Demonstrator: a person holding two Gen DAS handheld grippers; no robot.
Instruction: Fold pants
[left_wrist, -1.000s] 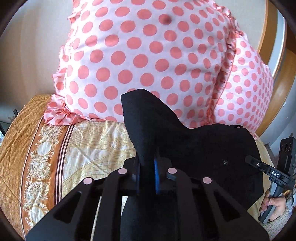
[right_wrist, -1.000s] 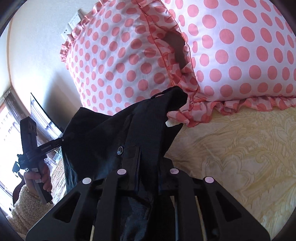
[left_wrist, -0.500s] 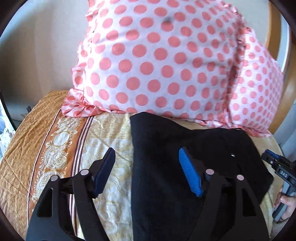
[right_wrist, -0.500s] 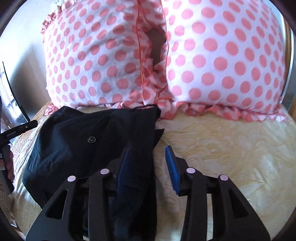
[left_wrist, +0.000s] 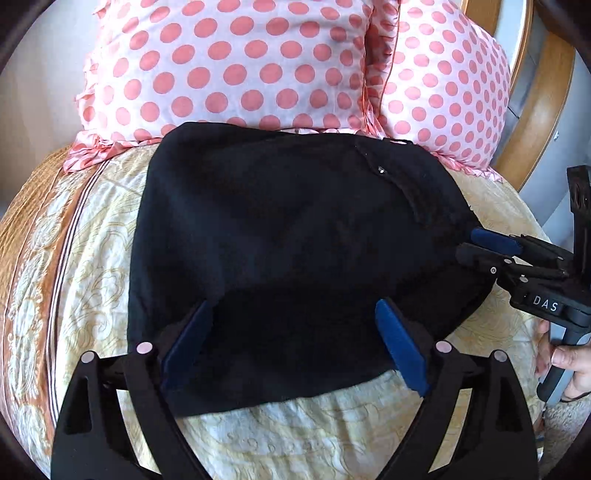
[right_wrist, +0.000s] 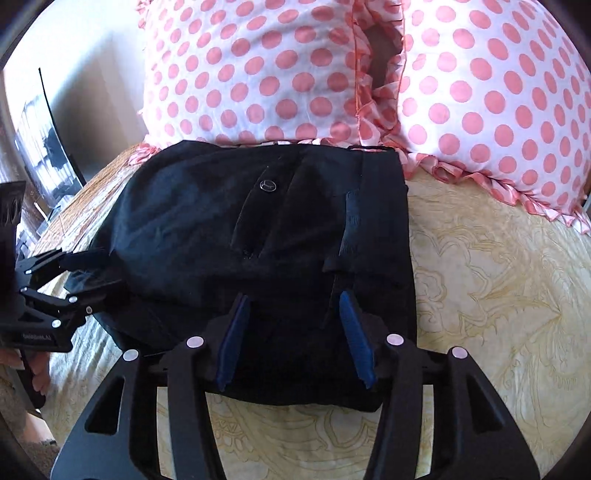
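Note:
The black pants (left_wrist: 295, 221) lie folded into a compact bundle on the yellow patterned bedsheet (left_wrist: 92, 280), their far edge against the pillows. My left gripper (left_wrist: 291, 306) hovers over the near edge of the bundle. Its jaws are opening wide and the blue pads (left_wrist: 188, 347) press on nothing. In the right wrist view the pants (right_wrist: 258, 229) show a button and a belt loop. My right gripper (right_wrist: 293, 295) is above their near right part, jaws opening, pads clear of the cloth. Each gripper appears in the other's view: the right gripper (left_wrist: 469, 244) at the bundle's right edge, the left gripper (right_wrist: 96, 271) at its left edge.
Two pink polka-dot pillows (left_wrist: 229, 70) (right_wrist: 498, 103) stand behind the pants. A wooden headboard (left_wrist: 535, 110) curves at the right. A hand (left_wrist: 565, 365) holds the right gripper's handle. A dark screen (right_wrist: 48, 147) stands beside the bed.
A second ago both grippers were shut on the pants and held them up. Both let go, the pants dropped flat onto the bed, and the jaws spread while the grippers drew back.

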